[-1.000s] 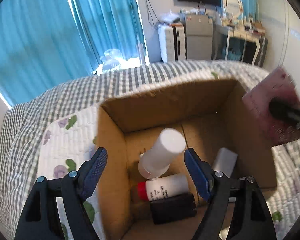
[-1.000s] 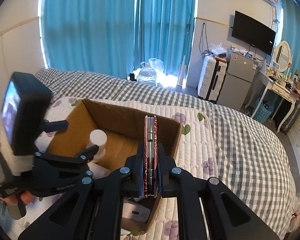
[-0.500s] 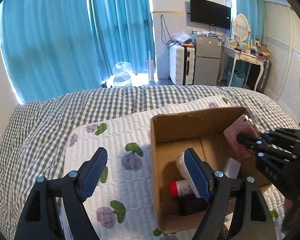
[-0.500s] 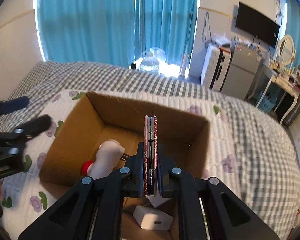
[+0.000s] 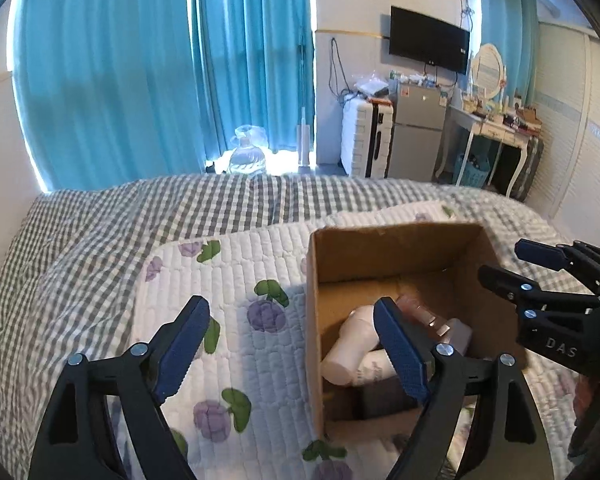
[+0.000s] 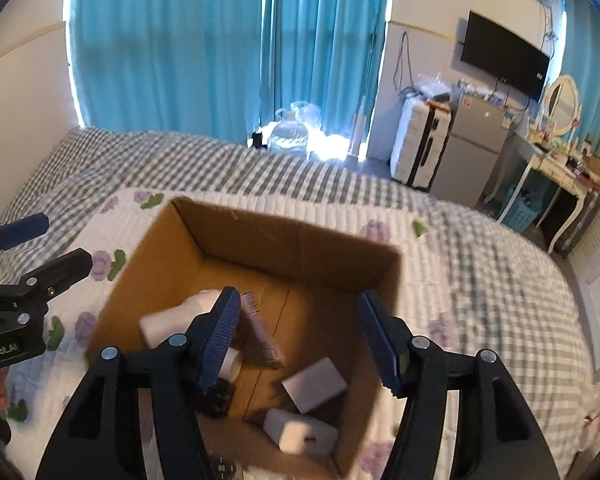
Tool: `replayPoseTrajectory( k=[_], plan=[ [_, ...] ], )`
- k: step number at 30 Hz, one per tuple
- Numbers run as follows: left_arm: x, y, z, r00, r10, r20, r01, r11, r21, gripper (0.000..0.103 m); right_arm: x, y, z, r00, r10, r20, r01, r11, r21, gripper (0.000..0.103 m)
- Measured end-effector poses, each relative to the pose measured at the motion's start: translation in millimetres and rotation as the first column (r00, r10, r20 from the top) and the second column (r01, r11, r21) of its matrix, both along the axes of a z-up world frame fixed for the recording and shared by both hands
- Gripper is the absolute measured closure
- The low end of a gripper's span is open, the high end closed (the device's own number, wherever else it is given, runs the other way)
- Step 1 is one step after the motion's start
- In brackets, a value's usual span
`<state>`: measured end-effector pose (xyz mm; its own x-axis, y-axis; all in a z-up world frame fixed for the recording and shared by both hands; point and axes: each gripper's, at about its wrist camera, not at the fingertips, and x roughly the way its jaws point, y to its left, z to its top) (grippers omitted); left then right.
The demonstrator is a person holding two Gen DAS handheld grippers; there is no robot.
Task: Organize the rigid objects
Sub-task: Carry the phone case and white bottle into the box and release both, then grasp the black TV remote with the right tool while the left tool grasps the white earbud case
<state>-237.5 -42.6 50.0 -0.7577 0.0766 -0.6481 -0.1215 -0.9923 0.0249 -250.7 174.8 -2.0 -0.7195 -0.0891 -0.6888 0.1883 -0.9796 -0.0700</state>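
An open cardboard box [image 6: 284, 236] sits on the quilted bed. Inside lie a white bottle [image 6: 168, 318], a pink case [image 6: 260, 330] tilted and blurred, two white blocks [image 6: 314, 384], [image 6: 300, 434] and a black item [image 6: 216, 398]. My right gripper [image 6: 304, 338] is open and empty above the box. My left gripper [image 5: 296, 350] is open and empty, astride the box's left wall [image 5: 314, 320]. The left wrist view shows the white bottle [image 5: 350, 350] and the right gripper [image 5: 512, 264] over the box's right side.
The bed has a white floral quilt [image 5: 240, 292] over a grey checked cover [image 5: 112, 224]. Beyond the bed stand blue curtains [image 5: 140, 72], a white suitcase [image 5: 364, 140], a small fridge [image 5: 418, 136] and a dressing table [image 5: 496, 128].
My right gripper opened and let go of the pink case, which dropped into the box. My left gripper stayed open and drew back to the left of the box.
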Motion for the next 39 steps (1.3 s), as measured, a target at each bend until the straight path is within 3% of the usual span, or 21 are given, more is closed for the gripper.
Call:
replayPoseTrajectory(
  k=[3,4,7,11,14,17,23,27,32,34,39],
  plan=[
    [24.0,2.3,30.6,1.0,0.006,-0.024,-0.006,1.0,0.004,0.009,28.0,3.6,35.9,0.999,-0.016,-0.04,0.017,0.999,0.033,0.042],
    [29.7,3.4,38.1,0.999,0.008,-0.032,-0.008,1.0,0.005,0.002,37.5,3.9,47.3,0.999,-0.019,-0.05,0.021,0.999,0.041,0.042],
    [60.5,4.7,69.9,0.997,0.006,-0.082,-0.005,1.0,0.013,0.001,73.1,5.9,89.9,0.997,-0.033,-0.077,0.037,0.998,0.057,0.041],
    [100.5,2.8,105.5,0.993,-0.003,-0.114,0.005,1.0,0.025,0.0,111.9,4.8,127.5,0.995,-0.051,-0.08,0.056,0.996,0.067,0.031],
    [123.2,-2.2,113.8,0.993,-0.008,-0.121,0.012,0.999,0.034,0.0,140.8,7.5,143.8,0.995,-0.063,-0.078,0.067,0.997,0.048,0.027],
    [144.5,-5.4,106.5,0.993,-0.005,-0.122,0.007,1.0,0.016,0.0,165.6,8.3,141.7,0.996,-0.066,-0.064,0.069,0.997,0.036,0.02],
    [168.1,-16.7,46.9,0.998,0.004,-0.062,-0.003,1.0,0.026,0.0,199.7,-0.9,85.4,1.0,-0.023,-0.011,0.023,1.0,0.017,0.02],
    [165.9,-18.5,-3.8,0.999,0.033,-0.022,-0.033,0.999,0.036,0.0,196.9,-9.7,13.4,0.998,-0.004,0.058,0.004,1.0,-0.009,0.02],
    [140.2,-20.7,-68.9,0.995,0.093,0.046,-0.095,0.994,0.053,0.0,164.7,-19.1,-72.2,0.984,-0.001,0.176,0.006,1.0,-0.028,0.02],
    [130.7,-18.3,-90.9,0.993,0.107,0.055,-0.108,0.994,0.028,0.0,151.8,-24.2,-99.9,0.979,-0.01,0.201,0.01,1.0,0.0,0.024],
    [123.5,-17.7,-126.8,0.992,0.101,0.078,-0.101,0.995,-0.003,0.0,130.7,-33.5,-168.0,0.95,0.015,0.312,-0.02,1.0,0.014,0.048]
  ],
)
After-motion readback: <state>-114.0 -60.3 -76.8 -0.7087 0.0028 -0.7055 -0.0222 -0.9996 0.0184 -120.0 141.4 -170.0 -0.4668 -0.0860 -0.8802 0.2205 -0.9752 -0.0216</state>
